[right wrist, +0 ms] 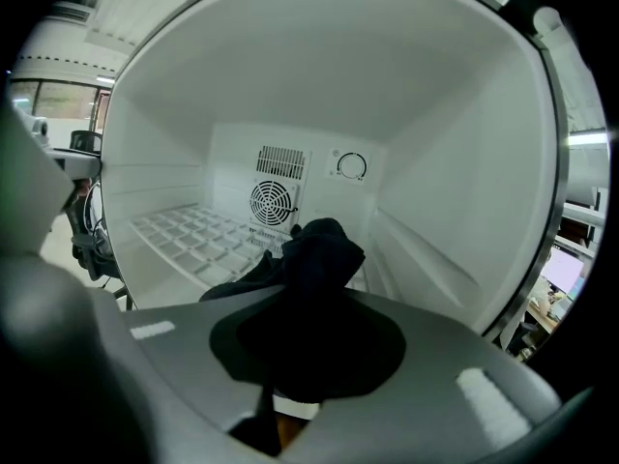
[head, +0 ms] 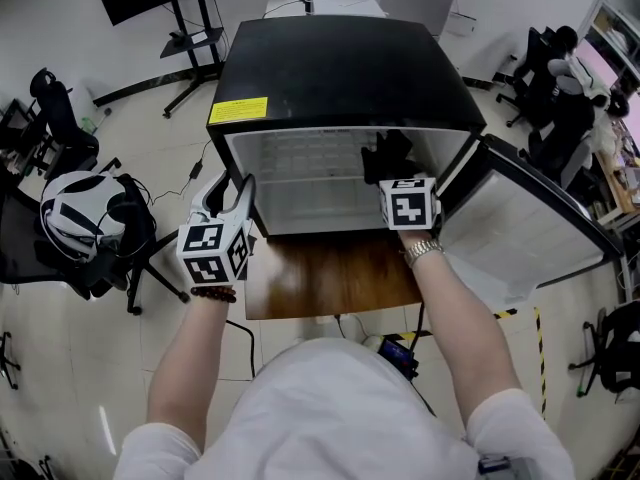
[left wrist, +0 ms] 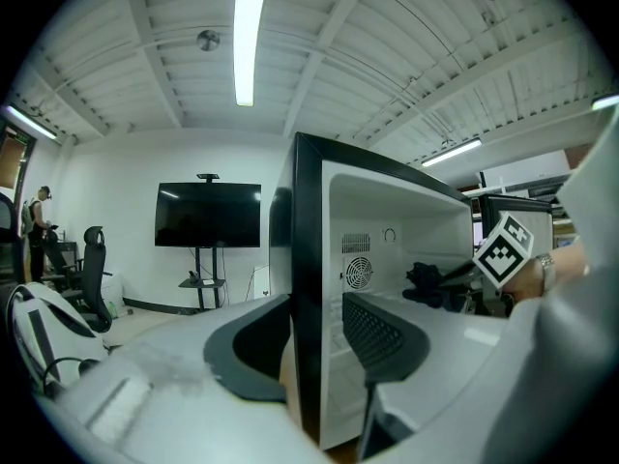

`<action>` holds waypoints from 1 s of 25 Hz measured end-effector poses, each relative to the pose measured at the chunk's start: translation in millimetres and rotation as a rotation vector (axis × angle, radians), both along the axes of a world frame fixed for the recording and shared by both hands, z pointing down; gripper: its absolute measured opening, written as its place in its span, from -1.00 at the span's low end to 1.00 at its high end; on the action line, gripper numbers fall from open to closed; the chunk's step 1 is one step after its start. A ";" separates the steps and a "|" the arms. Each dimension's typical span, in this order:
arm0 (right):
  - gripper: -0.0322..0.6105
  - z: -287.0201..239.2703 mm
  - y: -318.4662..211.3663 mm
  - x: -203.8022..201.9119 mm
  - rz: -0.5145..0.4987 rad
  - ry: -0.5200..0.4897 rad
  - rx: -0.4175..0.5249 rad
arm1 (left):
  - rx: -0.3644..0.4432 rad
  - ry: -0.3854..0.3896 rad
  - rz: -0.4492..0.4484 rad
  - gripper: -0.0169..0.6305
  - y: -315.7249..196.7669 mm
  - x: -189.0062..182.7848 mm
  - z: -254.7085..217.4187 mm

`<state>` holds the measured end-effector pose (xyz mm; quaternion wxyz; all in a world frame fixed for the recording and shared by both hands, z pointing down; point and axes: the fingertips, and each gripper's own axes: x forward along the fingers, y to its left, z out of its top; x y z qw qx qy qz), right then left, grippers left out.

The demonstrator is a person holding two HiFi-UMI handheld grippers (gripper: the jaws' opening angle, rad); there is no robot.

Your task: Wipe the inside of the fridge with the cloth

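Dark cloth [right wrist: 314, 259] bunched in R gripper [right wrist: 309, 341], jaws clamped on it, inside fridge [head: 340, 68], right side, above wire shelf [right wrist: 184, 235]. L gripper [left wrist: 309, 327] jaws closed on fridge's left wall edge. Door [head: 520, 238] open to right. Fridge on wooden table [head: 330, 278]; pale floor [head: 60, 388], TV [left wrist: 208, 215] far left.

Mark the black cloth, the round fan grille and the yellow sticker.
black cloth [right wrist: 319, 254]: right gripper view, on its bunched top above the jaws.
round fan grille [right wrist: 271, 202]: right gripper view, centre of the grille.
yellow sticker [head: 238, 111]: head view, middle of the label.
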<state>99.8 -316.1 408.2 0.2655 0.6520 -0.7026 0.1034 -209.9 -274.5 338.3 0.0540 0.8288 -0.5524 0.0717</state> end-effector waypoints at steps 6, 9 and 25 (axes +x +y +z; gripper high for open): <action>-0.69 1.9 1.3 9.7 0.029 -0.008 -0.011 | -0.004 0.005 0.000 -0.43 -0.1 0.2 0.4; -0.69 -1.4 1.2 7.0 0.017 -0.022 0.008 | -0.009 0.005 0.003 -0.43 0.9 0.7 1.0; -0.69 -54.1 28.9 -31.2 -0.182 -0.096 0.210 | 0.019 -0.038 0.205 -0.44 42.7 59.2 0.6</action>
